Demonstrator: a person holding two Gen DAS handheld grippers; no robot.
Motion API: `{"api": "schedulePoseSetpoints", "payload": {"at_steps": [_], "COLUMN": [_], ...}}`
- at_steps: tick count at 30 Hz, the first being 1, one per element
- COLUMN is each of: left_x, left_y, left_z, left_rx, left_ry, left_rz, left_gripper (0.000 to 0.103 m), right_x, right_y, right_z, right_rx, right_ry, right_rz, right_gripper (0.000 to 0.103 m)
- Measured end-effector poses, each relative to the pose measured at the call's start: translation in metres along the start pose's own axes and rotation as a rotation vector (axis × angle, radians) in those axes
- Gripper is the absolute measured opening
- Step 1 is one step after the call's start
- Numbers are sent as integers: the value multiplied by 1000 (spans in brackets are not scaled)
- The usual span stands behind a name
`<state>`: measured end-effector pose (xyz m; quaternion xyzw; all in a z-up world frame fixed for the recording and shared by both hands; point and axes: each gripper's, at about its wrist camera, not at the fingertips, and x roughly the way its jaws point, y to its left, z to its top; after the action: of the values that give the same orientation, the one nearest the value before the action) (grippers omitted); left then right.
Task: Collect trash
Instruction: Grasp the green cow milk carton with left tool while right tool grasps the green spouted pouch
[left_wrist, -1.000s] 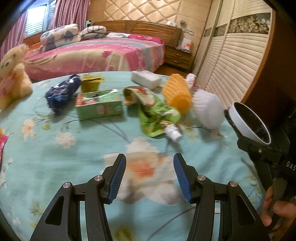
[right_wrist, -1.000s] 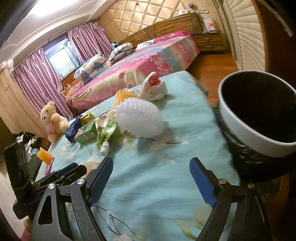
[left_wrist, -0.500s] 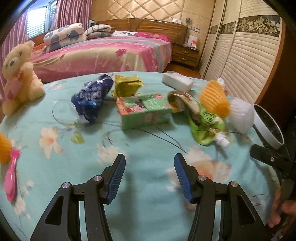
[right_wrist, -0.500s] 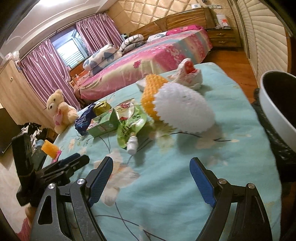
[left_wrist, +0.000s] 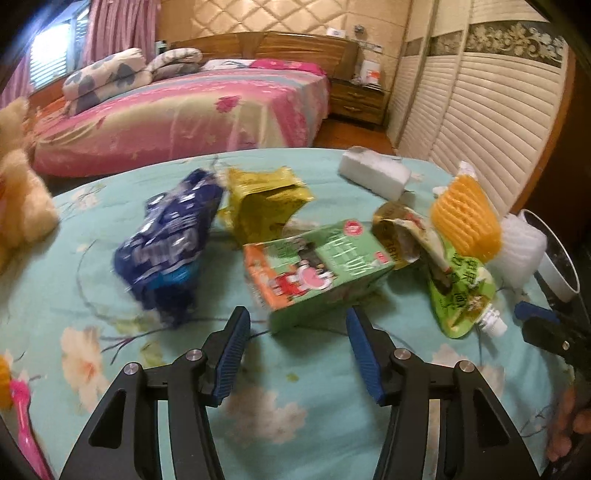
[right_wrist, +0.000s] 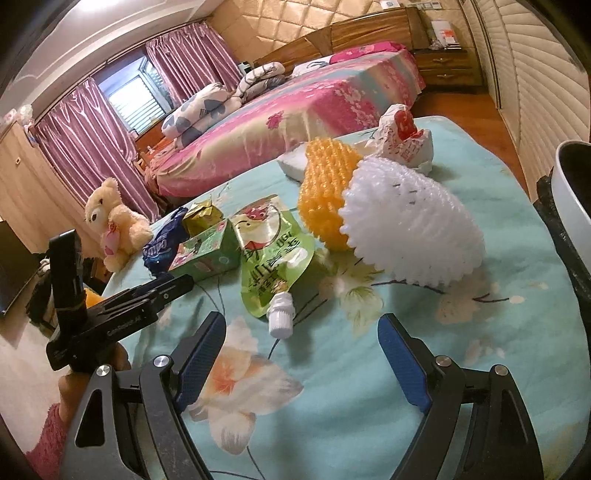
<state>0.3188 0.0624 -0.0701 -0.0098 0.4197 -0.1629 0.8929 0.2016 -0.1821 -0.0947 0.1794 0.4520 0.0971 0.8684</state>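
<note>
Item: green carton (left_wrist: 317, 269) lying on table (left_wrist: 74, 295) among wrappers, just ahead of left claw (left_wrist: 295, 332), jaws just narrowing, empty; right claw (right_wrist: 303, 354) released; risk: narrowed jaws shoving the carton aside.

Far off, a pink floral bed (left_wrist: 192, 110) with folded patterned quilts (right_wrist: 207, 107), purple satin curtains (right_wrist: 92, 122) left, cream louvred wardrobe doors (left_wrist: 480, 122) right; nearer, a cream plush teddy bear (right_wrist: 114, 221) on turquoise floral tablecloth (right_wrist: 332, 387).
</note>
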Motion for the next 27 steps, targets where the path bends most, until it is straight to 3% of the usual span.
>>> {"api": "schedulePoseSetpoints", "payload": {"at_steps": [2, 4, 6, 7, 8, 9, 10, 14, 17, 19, 21, 23, 24, 25, 27], "left_x": [0, -3, -5, -5, -3, -2, -1, 13, 25, 27, 28, 28, 26, 23, 16], "left_y": [-5, -12, -12, -10, -7, -1, 2, 5, -2, -6, -8, -11, -13, -14, -17], "left_z": [-1, -5, -8, -7, -5, -1, 2, 17, 23, 23, 23, 22, 21, 19, 12], "left_rx": [33, 65, 81, 77, 66, 45, 35, 41, 109, 134, 153, 168, 177, 177, 152], "left_ry": [11, 17, 9, 7, 5, -9, -26, -16, -14, -10, -20, -26, -37, -44, -42], "left_rz": [-45, -95, -61, -38, -6, 41, 55, 29, 41, 28, 11, 20, 31, 35, 34], "left_gripper": [27, 27, 29, 39, 63, 72, 77, 77, 77, 72, 57, 58, 57, 57, 57], "right_x": [0, 0, 0, 0, 1, 3, 4, 14, 22, 28, 32, 35, 37, 38, 37], "right_y": [-2, -4, -5, -5, -5, -4, -4, -2, -3, -5, -6, -6, -5, -4, -2], "right_z": [1, 2, 3, 3, 4, 5, 6, 11, 14, 16, 18, 20, 21, 22, 20], "right_rx": [8, 12, 14, 13, 9, 5, 4, 13, 23, 37, 47, 54, 55, 55, 54], "right_ry": [-3, -3, -1, 1, 4, 7, 9, 16, 31, 46, 52, 53, 56, 62, 68], "right_rz": [-2, -1, 3, 7, 8, 9, 11, 28, 36, 45, 48, 56, 63, 73, 98], "right_gripper": [85, 84, 84, 84, 84, 84, 84, 81, 70, 57, 54, 52, 43, 25, 19]}}
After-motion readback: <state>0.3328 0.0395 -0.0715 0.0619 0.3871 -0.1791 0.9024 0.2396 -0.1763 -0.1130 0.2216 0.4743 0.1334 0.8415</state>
